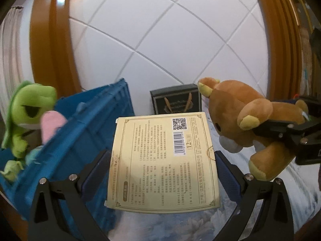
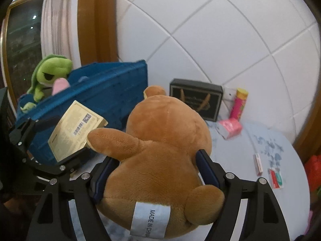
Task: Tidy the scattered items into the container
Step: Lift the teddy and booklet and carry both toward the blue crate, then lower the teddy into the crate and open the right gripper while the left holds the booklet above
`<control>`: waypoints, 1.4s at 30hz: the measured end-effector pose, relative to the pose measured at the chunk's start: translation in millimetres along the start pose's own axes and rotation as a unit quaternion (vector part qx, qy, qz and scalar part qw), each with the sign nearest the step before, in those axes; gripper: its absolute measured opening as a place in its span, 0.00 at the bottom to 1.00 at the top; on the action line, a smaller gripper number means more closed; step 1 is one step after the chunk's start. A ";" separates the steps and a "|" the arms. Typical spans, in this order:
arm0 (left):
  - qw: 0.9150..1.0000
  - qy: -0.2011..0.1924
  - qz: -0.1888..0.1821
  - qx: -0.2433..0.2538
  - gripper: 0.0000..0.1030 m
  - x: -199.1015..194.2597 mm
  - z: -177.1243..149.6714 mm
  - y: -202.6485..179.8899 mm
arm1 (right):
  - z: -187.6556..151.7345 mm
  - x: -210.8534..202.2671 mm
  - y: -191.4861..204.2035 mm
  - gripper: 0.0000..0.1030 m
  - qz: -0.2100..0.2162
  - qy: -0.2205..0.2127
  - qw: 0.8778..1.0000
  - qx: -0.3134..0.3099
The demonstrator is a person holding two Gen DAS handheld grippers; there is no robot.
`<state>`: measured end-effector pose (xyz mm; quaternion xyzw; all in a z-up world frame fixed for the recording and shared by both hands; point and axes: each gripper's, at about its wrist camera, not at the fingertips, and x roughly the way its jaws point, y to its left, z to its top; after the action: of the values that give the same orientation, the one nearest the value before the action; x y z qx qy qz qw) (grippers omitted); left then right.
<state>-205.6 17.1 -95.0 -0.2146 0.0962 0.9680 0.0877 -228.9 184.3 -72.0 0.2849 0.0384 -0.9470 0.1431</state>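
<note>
The left gripper [image 1: 163,160] is closed on a flat cream box [image 1: 163,156], its blue pads pressed against the box's two side edges; the printed back with barcode and QR code faces up. The right gripper [image 2: 158,172] grips a brown plush bear [image 2: 160,140] around its body, jaws spread wide by the soft bulk, a white "MADE IN CHINA" tag hanging at the near end.

Just left of the cream box stands the blue crate [image 1: 96,120], tilted in both views. Inside it sit a green frog plush [image 1: 30,110], leaning at the far left corner, and a pink plush piece [image 1: 52,124] poking above the rim — what else lies lower in the crate is too blurred to tell. A dark box [image 1: 176,100] stands upright against the tiled wall, beyond the cream box.

The right wrist view shows what the left does not: to the right of the dark box a pink-and-yellow tube [image 2: 239,104] stands upright, a pink packet [image 2: 230,128] lies near it on the pale cloth [image 2: 260,180], and further right and nearer lie a slim pink box [image 2: 257,164] and a red-and-green sachet [image 2: 275,178] — all outside the crate. The left wrist view alone shows the bear's face.
</note>
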 end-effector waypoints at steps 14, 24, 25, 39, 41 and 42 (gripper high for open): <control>0.999 -0.042 0.025 0.002 0.99 -80.6 14.8 64.0 | 24.5 -50.1 81.2 0.76 0.016 -0.055 0.998 -0.006; 0.992 -0.058 0.113 -0.002 0.99 -109.3 42.1 125.1 | 79.0 -63.1 139.9 0.76 0.080 -0.109 0.989 -0.064; 0.991 -0.055 0.118 -0.004 0.99 -109.2 44.1 132.8 | 87.7 -63.1 149.1 0.76 0.083 -0.117 0.987 -0.068; 0.990 -0.039 0.127 -0.049 0.99 -77.1 21.7 256.8 | 122.6 -10.3 220.7 0.76 0.086 -0.121 0.988 -0.035; 0.990 -0.047 0.123 -0.050 0.99 -71.8 22.1 263.0 | 106.4 -8.7 216.4 0.86 0.069 -0.108 0.991 -0.041; 0.990 -0.048 0.123 -0.052 0.99 -69.6 22.1 261.9 | 99.7 -8.2 212.4 0.86 0.065 -0.106 0.991 -0.040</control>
<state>-207.5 -239.9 -6.3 -0.1591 0.0669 0.9842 -0.0392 -212.8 -32.2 17.5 0.1785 0.0428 -0.9584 0.2186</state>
